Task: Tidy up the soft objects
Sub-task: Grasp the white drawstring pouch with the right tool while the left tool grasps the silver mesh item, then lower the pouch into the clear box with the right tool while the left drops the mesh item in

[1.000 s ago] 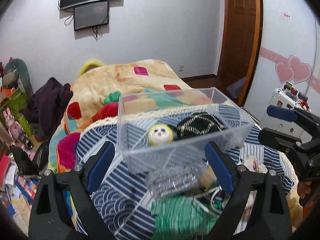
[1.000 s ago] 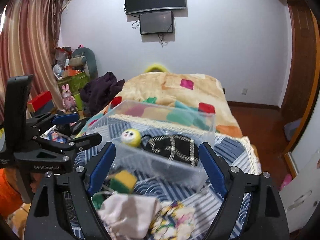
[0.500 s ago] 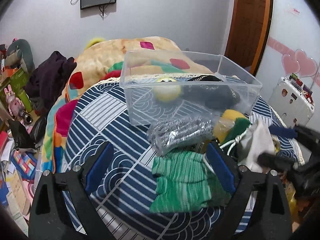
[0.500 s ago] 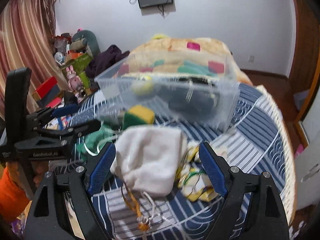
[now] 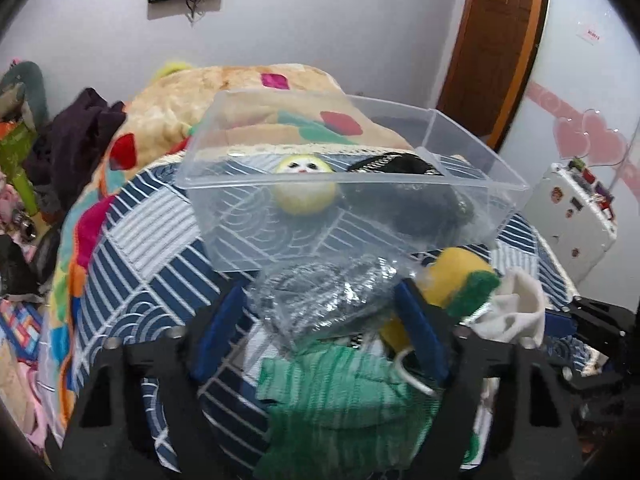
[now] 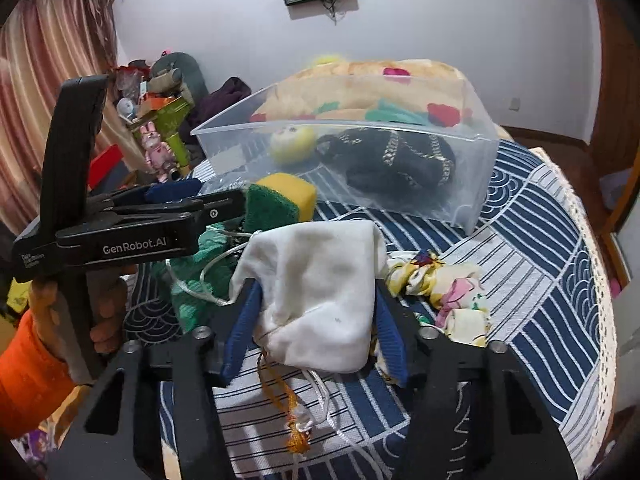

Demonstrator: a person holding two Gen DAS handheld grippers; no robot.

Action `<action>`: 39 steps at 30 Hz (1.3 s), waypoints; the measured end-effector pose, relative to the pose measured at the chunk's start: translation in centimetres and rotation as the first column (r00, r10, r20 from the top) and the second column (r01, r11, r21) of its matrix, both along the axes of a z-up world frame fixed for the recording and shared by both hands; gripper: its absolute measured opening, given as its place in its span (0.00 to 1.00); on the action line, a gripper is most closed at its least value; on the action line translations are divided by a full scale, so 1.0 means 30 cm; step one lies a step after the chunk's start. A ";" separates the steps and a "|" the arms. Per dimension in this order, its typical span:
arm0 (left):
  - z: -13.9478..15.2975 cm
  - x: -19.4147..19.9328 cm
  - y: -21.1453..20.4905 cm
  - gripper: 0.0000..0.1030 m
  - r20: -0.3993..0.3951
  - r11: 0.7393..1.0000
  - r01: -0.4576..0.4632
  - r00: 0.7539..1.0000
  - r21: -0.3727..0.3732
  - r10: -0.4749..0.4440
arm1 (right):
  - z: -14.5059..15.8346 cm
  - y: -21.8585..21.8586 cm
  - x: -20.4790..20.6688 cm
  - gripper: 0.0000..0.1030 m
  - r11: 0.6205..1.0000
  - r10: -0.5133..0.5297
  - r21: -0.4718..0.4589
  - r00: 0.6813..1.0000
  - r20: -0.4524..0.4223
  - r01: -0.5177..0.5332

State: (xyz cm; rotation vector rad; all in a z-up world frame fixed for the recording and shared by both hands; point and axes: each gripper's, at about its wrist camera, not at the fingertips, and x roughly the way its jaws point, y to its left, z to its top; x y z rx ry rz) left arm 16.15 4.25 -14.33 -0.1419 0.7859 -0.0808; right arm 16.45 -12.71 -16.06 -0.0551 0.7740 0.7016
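Right now the left claw (image 5: 320, 312) is sitting w/ its blue fingers (image 5: 218, 328) on either side of a silvery mesh bundle in a clear bag (image 5: 324, 300), center-bottom of the left wrist view; fingers are partway closed around it, but I can't tell if they're actually gripping. Below it in the frame a green knitted cloth (image 5: 340, 392) is lying on the blue-white patterned surface (image 5: 152, 248). A yellow-green sponge (image 5: 460, 280) is sitting just right of the claw.

Right claw (image 6: 316, 312) is closing on a white drawstring pouch (image 6: 320, 292), lower center of the right wrist view, both blue fingers (image 6: 242, 328) pressing against the pouch sides. Its cords w/ an orange tassel (image 6: 294, 416) are trailing toward the bottom edge. A floral fabric scrap (image 6: 444, 292) is lying just right of the pouch.

Clear plastic bin (image 6: 472, 184) is resting on the surface in the upper middle of both views, holding a yellow round plush w/ a face (image 5: 304, 192) on its left and a black item w/ a chain (image 6: 400, 160) on its right. A colorful blanket (image 5: 248, 88) is piled behind the bin.
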 end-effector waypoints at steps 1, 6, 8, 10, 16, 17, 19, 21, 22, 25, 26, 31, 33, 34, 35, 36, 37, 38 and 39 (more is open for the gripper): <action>-0.002 0.001 -0.001 0.66 -0.003 1.000 0.008 1.000 -0.010 -0.008 | 0.002 -0.004 -0.002 0.36 1.000 -0.005 0.005 1.000 0.002 0.005; -0.001 -0.017 -0.022 0.44 0.011 0.999 0.016 1.000 0.031 -0.017 | 0.013 -0.038 -0.002 0.24 0.998 -0.014 0.057 1.000 -0.016 0.015; -0.002 -0.029 -0.025 0.36 0.014 0.999 0.015 1.000 0.051 -0.016 | 0.019 -0.050 -0.008 0.23 0.998 -0.015 0.068 1.000 -0.018 0.016; 0.000 -0.043 -0.021 0.32 0.015 0.998 0.019 1.000 0.058 -0.020 | 0.034 -0.060 -0.019 0.22 0.997 -0.020 0.074 1.000 -0.009 0.020; 0.045 -0.091 0.020 0.23 0.039 0.999 -0.002 0.999 0.032 0.001 | 0.096 -0.104 -0.042 0.22 0.993 -0.037 0.109 0.999 0.034 0.033; 0.054 -0.097 0.024 0.23 0.045 1.000 -0.005 0.999 0.029 0.004 | 0.105 -0.105 -0.042 0.22 0.993 -0.039 0.113 0.998 0.040 0.035; 0.083 -0.119 0.031 0.23 0.069 1.000 -0.011 0.998 0.026 0.009 | 0.128 -0.112 -0.044 0.22 0.992 -0.049 0.115 0.997 0.061 0.042; 0.112 -0.138 0.035 0.23 0.095 1.000 -0.015 0.995 0.024 0.012 | 0.152 -0.123 -0.041 0.22 0.990 -0.059 0.129 0.995 0.077 0.049; 0.126 -0.145 0.036 0.23 0.106 1.000 -0.017 0.994 0.022 0.014 | 0.163 -0.128 -0.040 0.22 0.989 -0.063 0.139 0.995 0.084 0.051; 0.177 -0.156 0.038 0.23 0.146 1.000 -0.020 0.989 0.018 0.017 | 0.198 -0.135 -0.026 0.22 0.985 -0.070 0.163 0.992 0.102 0.053; 0.190 -0.157 0.039 0.23 0.158 1.000 -0.021 0.987 0.020 0.017 | 0.212 -0.136 -0.023 0.22 0.984 -0.075 0.167 0.990 0.115 0.056; 0.273 -0.156 0.042 0.23 0.235 0.999 -0.036 0.972 0.041 0.026 | 0.272 -0.139 0.013 0.22 0.981 -0.100 0.184 0.980 0.170 0.068; 0.297 -0.146 0.048 0.23 0.257 0.997 -0.053 0.966 0.048 0.038 | 0.296 -0.130 0.039 0.22 0.979 -0.113 0.191 0.974 0.196 0.075; 0.304 -0.138 0.054 0.23 0.263 0.997 -0.057 0.964 0.047 0.043 | 0.308 -0.125 0.050 0.22 0.979 -0.117 0.190 0.972 0.205 0.078; 0.310 -0.132 0.058 0.23 0.268 0.997 -0.060 0.962 0.046 0.046 | 0.320 -0.117 0.063 0.22 0.978 -0.122 0.190 0.969 0.216 0.081; 0.318 -0.119 0.063 0.23 0.276 0.996 -0.070 0.960 0.047 0.054 | 0.334 -0.107 0.083 0.22 0.978 -0.127 0.190 0.965 0.230 0.083; 0.321 -0.110 0.066 0.23 0.280 0.996 -0.077 0.958 0.052 0.060 | 0.345 -0.101 0.096 0.22 0.979 -0.127 0.187 0.962 0.240 0.083; 0.324 -0.100 0.066 0.23 0.282 0.995 -0.083 0.957 0.057 0.064 | 0.356 -0.094 0.109 0.22 0.979 -0.131 0.188 0.960 0.248 0.085; 0.326 -0.080 0.069 0.23 0.282 0.994 -0.088 0.957 0.065 0.066 | 0.369 -0.087 0.125 0.22 0.977 -0.140 0.193 0.955 0.260 0.091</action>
